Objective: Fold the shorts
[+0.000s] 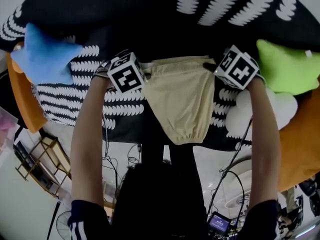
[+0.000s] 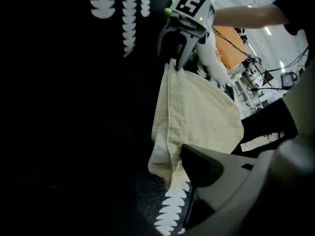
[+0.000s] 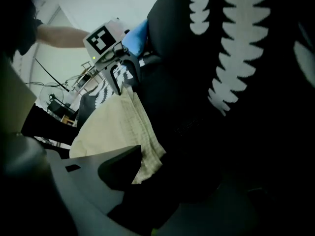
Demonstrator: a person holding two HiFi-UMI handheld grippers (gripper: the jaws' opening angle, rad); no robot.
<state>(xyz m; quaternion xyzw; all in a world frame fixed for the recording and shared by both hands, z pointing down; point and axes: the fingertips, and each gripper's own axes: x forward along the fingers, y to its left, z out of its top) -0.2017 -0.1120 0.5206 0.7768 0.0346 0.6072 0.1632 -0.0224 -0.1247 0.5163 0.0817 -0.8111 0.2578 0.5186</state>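
Cream shorts lie flat on a black cloth with white leaf prints, their lower end hanging over the near edge. My left gripper stands at the waistband's left corner, my right gripper at its right corner. In the left gripper view the jaws stand apart, with the shorts' corner loose beside one pad; the right gripper shows at the far corner. In the right gripper view the jaws are also apart beside the shorts, with the left gripper beyond.
A blue star pillow lies at the left and a green pillow and a white one at the right. Orange cushions flank the cloth. Cables and a wooden rack are on the floor below.
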